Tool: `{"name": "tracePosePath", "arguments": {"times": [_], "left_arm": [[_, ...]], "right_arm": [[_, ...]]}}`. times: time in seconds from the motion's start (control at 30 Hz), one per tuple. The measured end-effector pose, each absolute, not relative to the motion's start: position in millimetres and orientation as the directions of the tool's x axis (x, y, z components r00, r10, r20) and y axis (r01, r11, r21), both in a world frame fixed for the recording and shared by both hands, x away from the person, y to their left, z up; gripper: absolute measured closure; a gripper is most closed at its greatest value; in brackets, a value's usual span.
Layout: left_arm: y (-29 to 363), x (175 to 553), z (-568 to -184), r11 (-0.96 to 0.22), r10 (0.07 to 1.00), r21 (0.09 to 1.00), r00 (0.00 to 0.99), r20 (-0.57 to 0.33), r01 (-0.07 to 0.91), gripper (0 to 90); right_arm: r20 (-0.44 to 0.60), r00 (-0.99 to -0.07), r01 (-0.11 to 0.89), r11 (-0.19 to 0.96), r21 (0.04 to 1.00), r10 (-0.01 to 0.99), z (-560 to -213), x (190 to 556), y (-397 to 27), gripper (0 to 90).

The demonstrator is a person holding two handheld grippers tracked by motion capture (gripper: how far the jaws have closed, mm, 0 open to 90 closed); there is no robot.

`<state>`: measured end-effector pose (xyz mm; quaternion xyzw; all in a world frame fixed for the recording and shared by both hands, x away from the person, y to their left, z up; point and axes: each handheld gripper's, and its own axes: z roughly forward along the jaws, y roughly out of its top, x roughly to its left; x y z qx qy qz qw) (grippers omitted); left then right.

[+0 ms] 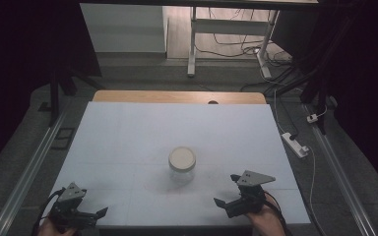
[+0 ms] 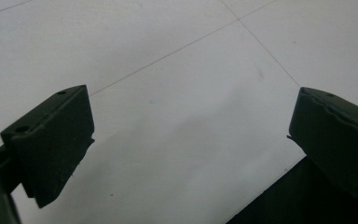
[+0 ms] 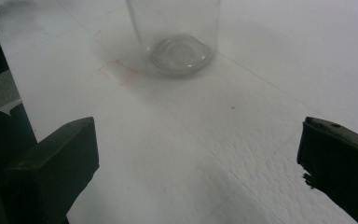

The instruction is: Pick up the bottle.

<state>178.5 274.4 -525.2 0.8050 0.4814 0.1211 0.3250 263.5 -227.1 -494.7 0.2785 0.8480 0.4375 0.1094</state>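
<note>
Glass jar (image 1: pixel 182 164) w/ pale lid sitting upright at table (image 1: pixel 128 128) centre; right gripper (image 1: pixel 229 191) waiting at its 4 o'clock, jaws wide apart, empty; left gripper (image 1: pixel 94 212) idling at 7 o'clock, likewise spread; risk: smooth glass slipping or tipping if pinched off-centre.

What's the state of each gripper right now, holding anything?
Left gripper: open, empty, fingers wide apart over the table.
Right gripper: open, empty, aimed at the glass jar, not touching it.
</note>
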Motion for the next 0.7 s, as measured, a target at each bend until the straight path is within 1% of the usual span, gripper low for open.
{"name": "tracePosePath", "arguments": {"times": [0.13, 0.33, 0.7], "left_arm": [[274, 179, -525, -0.325, 0.854, 0.640, 0.507, -0.117, 0.696, 1.1], [274, 179, -525, -0.326, 0.854, 0.640, 0.508, -0.117, 0.696, 1.1], [274, 179, -525, -0.328, 0.853, 0.638, 0.508, -0.117, 0.697, 1.1]], "right_arm": [[0.051, -0.833, 0.364, 0.477, 0.800, 0.550, -495, 266, -219, 0.0], [0.092, -0.852, 0.379, 0.487, 0.787, 0.516, -494, 273, -201, 0.0], [0.074, -0.845, 0.398, 0.532, 0.747, 0.529, -500, 291, -174, 0.0]]}}
